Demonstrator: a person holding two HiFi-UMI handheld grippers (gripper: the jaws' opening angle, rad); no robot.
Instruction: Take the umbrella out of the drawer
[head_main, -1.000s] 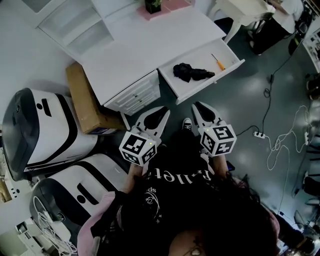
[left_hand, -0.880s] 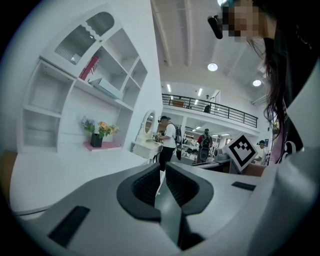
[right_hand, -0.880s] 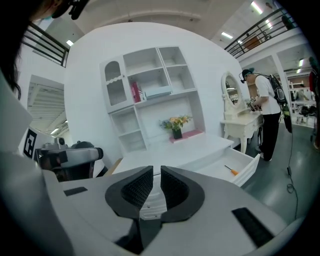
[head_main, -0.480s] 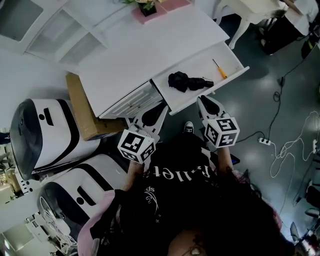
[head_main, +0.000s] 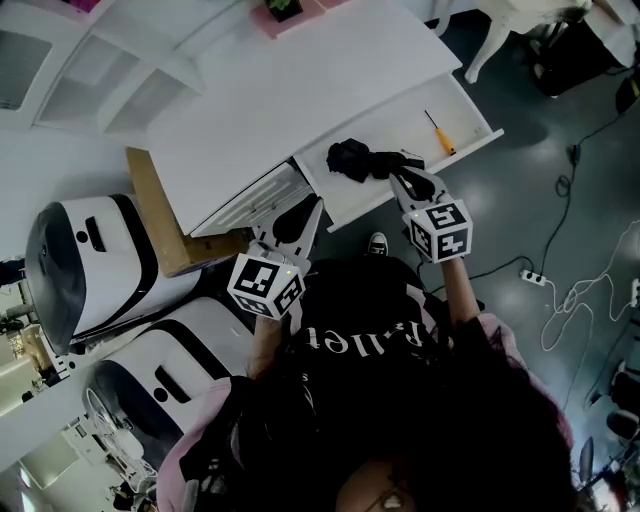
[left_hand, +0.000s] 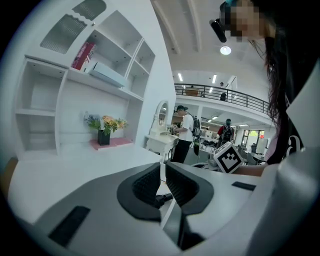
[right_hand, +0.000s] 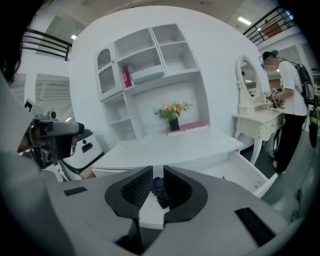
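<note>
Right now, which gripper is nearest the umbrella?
The right gripper, tips over the open drawer beside the black umbrella; the left gripper sits outside it.

The right hand-held gripper (head_main: 405, 180) has moved forward, from short of the drawer's front to over the open drawer (head_main: 472, 140). Its tips now lie over the near end of the umbrella (head_main: 360, 158); whether they touch it cannot be told. The left hand-held gripper (head_main: 312, 206) has also advanced, up to the front of the desk (head_main: 300, 90), just beside the drawer's left corner. Both arms reach further out.
</note>
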